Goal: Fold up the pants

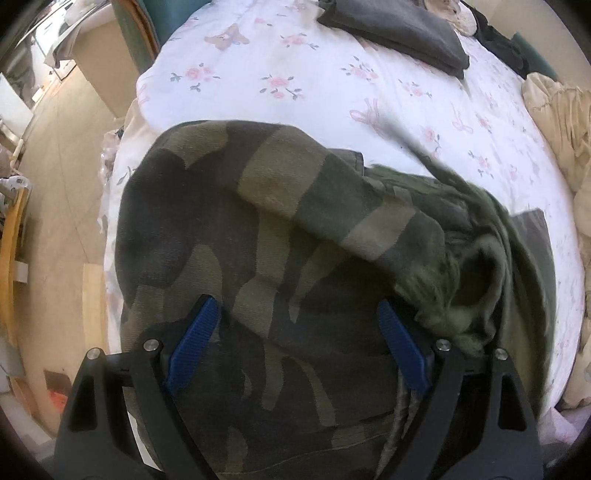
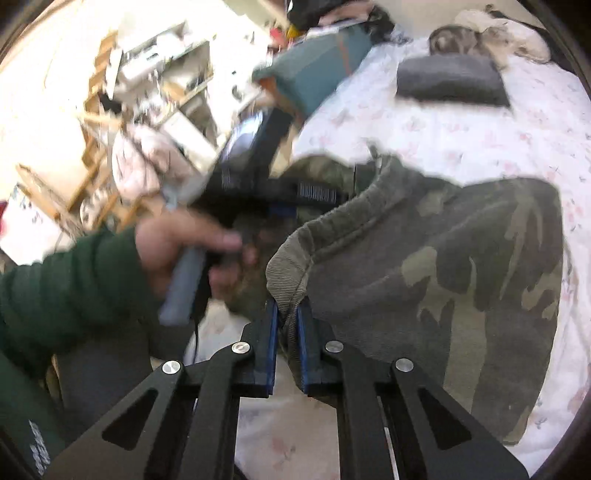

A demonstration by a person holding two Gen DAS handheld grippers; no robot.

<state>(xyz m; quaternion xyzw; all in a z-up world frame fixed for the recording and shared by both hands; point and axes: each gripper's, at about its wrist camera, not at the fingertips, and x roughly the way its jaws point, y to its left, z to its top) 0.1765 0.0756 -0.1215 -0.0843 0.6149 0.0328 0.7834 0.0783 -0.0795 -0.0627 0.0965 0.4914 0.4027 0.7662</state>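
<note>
Camouflage pants (image 1: 221,221) lie bunched on a floral bedsheet (image 1: 295,74). My left gripper (image 1: 295,306) points down over them, its blue pads wide apart and open, with flat camouflage cloth below the gap. In the right wrist view the pants (image 2: 443,266) show a ribbed band (image 2: 291,258) folded up at the near edge. My right gripper (image 2: 287,306) is shut on the lower tip of that band, with cloth pinched between its blue pads. A hand (image 2: 177,243) in a dark green sleeve holds the left gripper's grey handle to the left, blurred.
A folded dark grey garment (image 1: 399,26) lies at the far side of the bed. A beige blanket (image 1: 557,122) is heaped along the right edge. The bed's left edge drops to a tan floor (image 1: 55,184). A teal cushioned piece (image 2: 317,70) and cluttered wooden furniture (image 2: 110,110) stand beyond.
</note>
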